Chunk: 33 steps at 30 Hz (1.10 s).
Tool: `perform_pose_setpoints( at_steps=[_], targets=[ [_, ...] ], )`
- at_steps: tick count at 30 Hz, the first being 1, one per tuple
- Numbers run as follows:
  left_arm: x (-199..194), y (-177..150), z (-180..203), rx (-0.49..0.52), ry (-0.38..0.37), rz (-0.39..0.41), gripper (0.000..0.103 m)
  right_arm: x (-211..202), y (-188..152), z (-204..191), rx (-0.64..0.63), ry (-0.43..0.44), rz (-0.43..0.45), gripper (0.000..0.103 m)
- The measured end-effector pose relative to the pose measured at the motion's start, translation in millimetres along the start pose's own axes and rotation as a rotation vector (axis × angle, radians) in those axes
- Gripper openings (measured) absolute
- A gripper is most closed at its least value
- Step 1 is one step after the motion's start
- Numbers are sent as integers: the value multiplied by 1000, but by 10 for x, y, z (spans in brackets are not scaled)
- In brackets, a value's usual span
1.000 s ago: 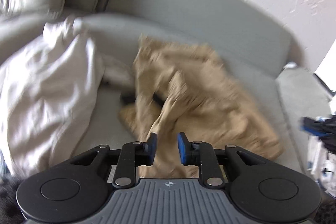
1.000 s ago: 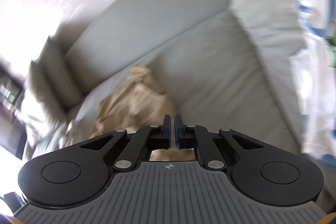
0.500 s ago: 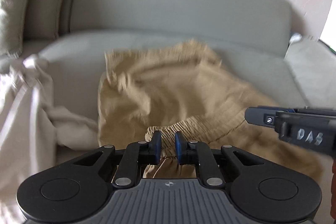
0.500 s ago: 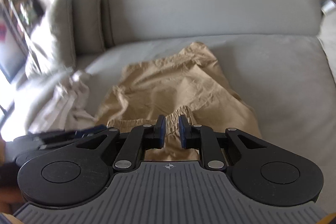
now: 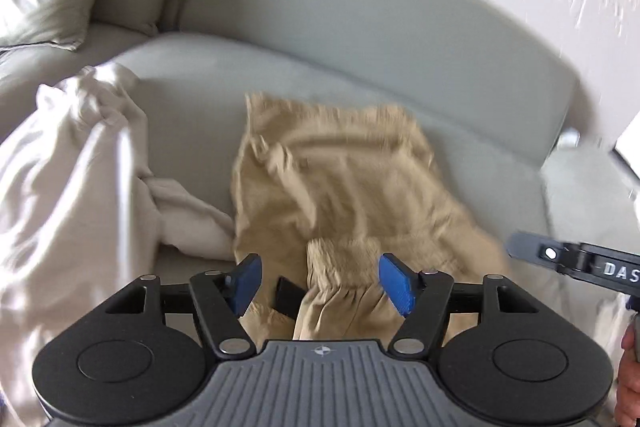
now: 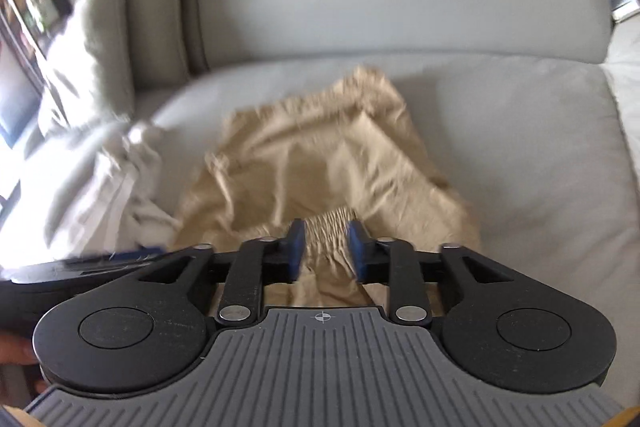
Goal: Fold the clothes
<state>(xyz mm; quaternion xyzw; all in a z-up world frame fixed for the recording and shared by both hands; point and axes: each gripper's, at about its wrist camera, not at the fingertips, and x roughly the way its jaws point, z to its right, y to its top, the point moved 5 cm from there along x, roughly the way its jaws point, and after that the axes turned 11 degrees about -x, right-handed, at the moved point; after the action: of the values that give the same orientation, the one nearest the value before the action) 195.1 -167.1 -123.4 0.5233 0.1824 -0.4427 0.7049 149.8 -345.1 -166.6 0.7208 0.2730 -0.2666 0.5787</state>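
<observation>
As the tan shorts (image 5: 348, 195) settle across the grey sofa seat (image 6: 520, 131), both grippers are letting go of them. The left gripper (image 5: 320, 283) has just been opening and its jaws now stand wide, with the gathered elastic waistband (image 5: 344, 259) lying loose between the blue pads (image 5: 394, 283), neither pad pressing on it. The right gripper (image 6: 326, 247) has also just been opening, less far; its jaws stand partly apart with the ruched waistband between them, and the cloth looks slack there, so I read that as released too.

So where are we? 1 garment is spread out, waistband nearest the grippers and the leg hems reaching toward the sofa back. It is laid out but not flat: the fabric is wrinkled, and in the right wrist view 1 leg seems turned over on itself at the far end, though blur makes that hard to confirm. No real fold is in it yet.

Just beside the shorts on the left lies a heap of pale cream cloth (image 5: 80, 187), crumpled and touching the tan fabric at its edge. That looks like work to come. My call: early going, with smoothing, the folds themselves, and the cream piece all left.
</observation>
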Motion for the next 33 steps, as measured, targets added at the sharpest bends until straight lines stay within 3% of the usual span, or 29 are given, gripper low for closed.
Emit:
perform_pose_setpoints(
  at_steps=[2,4,8,11,14,18,24,28,33],
  targets=[
    [-88,136,3,2,14,43,70,-148,116,56,28,-2,-8,54],
    [-54,258,-33,-3,43,57,80,-248,235,104,49,-4,-20,58],
    [277,460,-199,-55,79,11,78,-167,414,242,97,-8,-37,68],
    [585,601,-345,-111,77,-44,77,113,455,414,157,-21,-86,68],
    [877,814,-447,-114,74,-42,76,437,522,561,194,-2,-122,64],
    [1279,1050,-587,-132,103,-50,74,812,723,745,199,-18,-108,63],
    [1732,1166,-665,-167,13,-111,72,1459,899,1035,228,-7,-96,63],
    [1922,1156,-652,-113,-19,-119,76,1828,942,1194,259,22,-74,61],
    [2027,1186,-679,-192,-159,-108,81,2135,920,1400,365,123,-39,63]
  ],
)
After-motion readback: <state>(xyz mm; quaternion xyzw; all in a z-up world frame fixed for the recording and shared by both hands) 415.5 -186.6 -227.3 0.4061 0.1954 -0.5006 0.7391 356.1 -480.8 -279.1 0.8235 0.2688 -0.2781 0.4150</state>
